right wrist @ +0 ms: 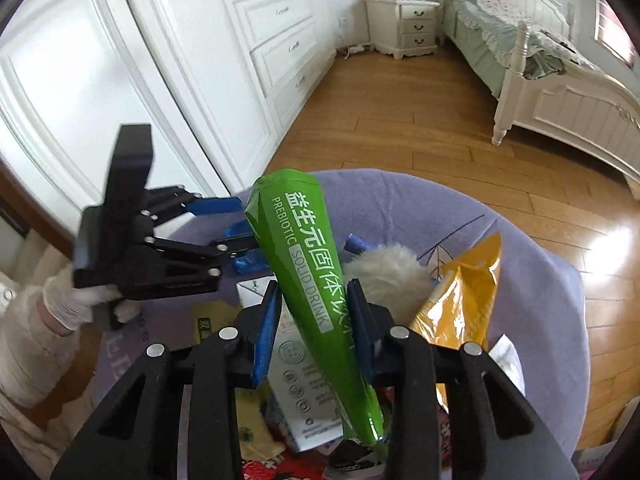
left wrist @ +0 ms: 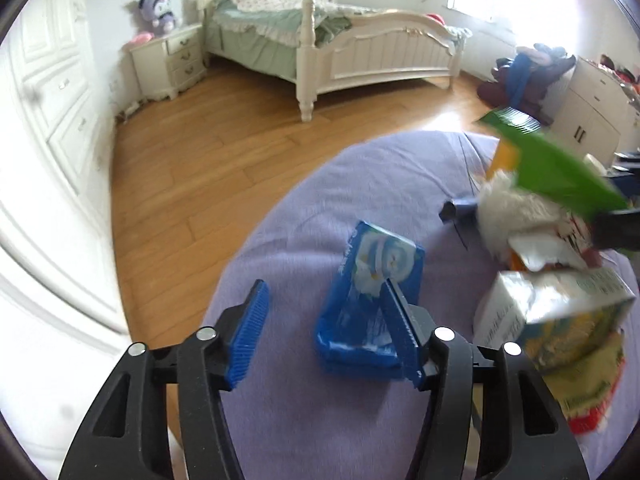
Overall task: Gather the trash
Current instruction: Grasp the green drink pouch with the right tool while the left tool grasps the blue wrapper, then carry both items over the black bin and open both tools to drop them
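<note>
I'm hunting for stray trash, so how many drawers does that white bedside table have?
3, stacked on the front of the bedside table: top drawer, middle drawer, bottom drawer. Its other sides are hidden.

Both wrist cameras look steeply down, close over the same purple cloth (left wrist: 360, 184).

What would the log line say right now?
left gripper: open at blue tissue pack | right gripper: shut on green drink packet

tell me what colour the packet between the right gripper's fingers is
Green packet with white lettering, clearest in the right wrist view.
</note>
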A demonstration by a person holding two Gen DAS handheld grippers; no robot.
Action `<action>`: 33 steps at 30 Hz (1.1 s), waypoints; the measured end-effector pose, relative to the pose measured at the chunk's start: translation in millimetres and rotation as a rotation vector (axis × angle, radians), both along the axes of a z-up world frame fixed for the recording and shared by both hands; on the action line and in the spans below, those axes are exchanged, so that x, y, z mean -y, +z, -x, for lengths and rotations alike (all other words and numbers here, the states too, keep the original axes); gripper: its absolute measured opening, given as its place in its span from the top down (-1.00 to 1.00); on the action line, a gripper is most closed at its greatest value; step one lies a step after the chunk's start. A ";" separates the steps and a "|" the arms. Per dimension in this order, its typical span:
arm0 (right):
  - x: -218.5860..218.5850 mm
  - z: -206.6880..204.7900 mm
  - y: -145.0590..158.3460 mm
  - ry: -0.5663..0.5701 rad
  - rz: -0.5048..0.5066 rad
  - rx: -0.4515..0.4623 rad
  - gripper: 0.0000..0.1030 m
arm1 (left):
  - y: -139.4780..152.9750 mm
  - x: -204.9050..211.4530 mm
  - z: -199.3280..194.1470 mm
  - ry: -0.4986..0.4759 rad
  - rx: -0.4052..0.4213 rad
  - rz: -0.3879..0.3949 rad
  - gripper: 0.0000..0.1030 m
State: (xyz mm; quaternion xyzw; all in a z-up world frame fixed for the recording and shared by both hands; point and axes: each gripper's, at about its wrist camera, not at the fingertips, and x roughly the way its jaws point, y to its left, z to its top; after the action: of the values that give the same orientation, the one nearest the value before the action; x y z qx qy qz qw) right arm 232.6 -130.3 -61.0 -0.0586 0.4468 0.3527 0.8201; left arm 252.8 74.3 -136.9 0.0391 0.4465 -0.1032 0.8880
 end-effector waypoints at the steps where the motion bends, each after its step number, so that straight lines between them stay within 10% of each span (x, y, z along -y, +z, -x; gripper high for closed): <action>1: 9.1 8.7 4.3 -0.029 -0.050 0.009 0.34 | 1.7 2.0 -1.9 -0.007 0.004 -0.002 0.35; 6: 59.1 50.2 9.8 -0.173 -0.254 0.040 0.34 | 22.7 0.7 15.9 0.053 0.040 0.087 0.87; 18: 194.8 158.6 -4.2 -0.633 -0.316 0.267 0.34 | 132.0 125.9 139.3 -0.166 0.209 0.320 0.88; 33: 357.4 228.6 -132.9 -1.138 -0.169 0.074 0.34 | 1.8 462.2 158.3 -0.623 -0.133 0.310 0.88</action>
State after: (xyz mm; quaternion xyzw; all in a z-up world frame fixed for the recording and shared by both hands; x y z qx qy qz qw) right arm 4.0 -487.7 -193.9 0.2447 0.3491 -0.1118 0.8977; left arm 94.6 -387.8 -135.1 0.0316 0.4491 -0.4380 0.7781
